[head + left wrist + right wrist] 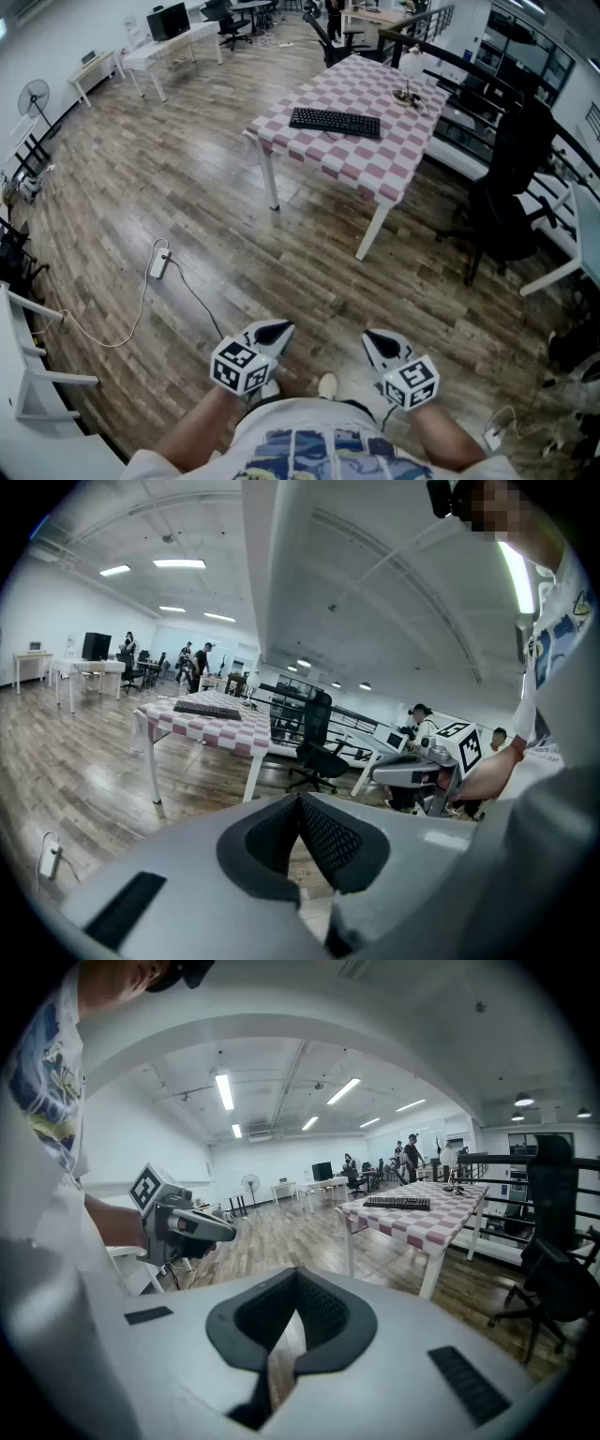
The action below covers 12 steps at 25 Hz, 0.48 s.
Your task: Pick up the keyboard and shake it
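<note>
View from my head, looking steeply down over a wooden floor (187, 187) in an open office.

At the far left a pedestal fan (35, 97) stands by the wall. Right of it, a white power strip (159, 264) lies on the floor, and a thin cable trails away from it.

At the bottom of the view, just in front of my body, is my left claw (279, 330). Its 2 jaws are pressed together tip to tip, and nothing is between them. It points ahead and a little downward. The cube with square markers sits behind the jaws.

Further up, right of centre, stands the counter (375, 164), a white-legged table under a pink and white checked cloth. The black keyboard (335, 123) lies flat on it, close to the near left edge, with its long side running roughly along that edge. It is well apart from both claws, and neither touches it. Some small things sit at the far end of the counter, too small to make out.

My right claw (377, 339) is level with the left one and a short way to its right. Its jaws are also closed on each other and empty.

At the right, a black office chair (506, 216) stands near the counter.
</note>
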### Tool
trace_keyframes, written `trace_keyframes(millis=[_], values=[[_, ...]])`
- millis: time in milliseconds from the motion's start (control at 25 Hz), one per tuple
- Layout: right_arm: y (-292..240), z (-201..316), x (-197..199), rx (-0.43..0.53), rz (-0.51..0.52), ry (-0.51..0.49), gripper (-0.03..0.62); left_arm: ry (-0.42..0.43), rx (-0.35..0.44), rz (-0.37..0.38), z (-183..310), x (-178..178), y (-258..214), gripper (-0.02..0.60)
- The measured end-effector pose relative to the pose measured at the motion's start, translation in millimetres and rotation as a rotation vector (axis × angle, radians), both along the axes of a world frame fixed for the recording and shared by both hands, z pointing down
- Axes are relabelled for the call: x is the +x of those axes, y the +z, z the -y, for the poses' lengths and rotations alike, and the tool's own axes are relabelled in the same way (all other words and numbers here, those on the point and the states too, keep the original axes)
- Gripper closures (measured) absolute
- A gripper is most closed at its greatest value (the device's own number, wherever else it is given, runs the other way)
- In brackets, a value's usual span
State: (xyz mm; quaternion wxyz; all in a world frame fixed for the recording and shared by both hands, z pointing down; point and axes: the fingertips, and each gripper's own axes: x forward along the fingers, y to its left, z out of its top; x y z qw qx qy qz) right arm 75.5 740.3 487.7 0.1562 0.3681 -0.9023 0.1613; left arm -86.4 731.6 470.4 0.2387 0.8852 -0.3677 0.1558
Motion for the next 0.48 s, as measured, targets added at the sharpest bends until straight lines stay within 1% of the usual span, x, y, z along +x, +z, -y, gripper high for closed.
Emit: trace_keyframes(millis=[240,360,480], values=[[6,27,51,0.0,0.004,-0.001,0.597,-0.017,0.003,0.013,20,46,4,0.578],[12,36,66,-0.008,0.011,-0.001,0.597,-0.03,-0.008,0.012,30,60,6,0.578],[17,49,76,-0.025,0.02,0.0,0.595,-0.021,-0.005,0.02,44,71,6,0.578]])
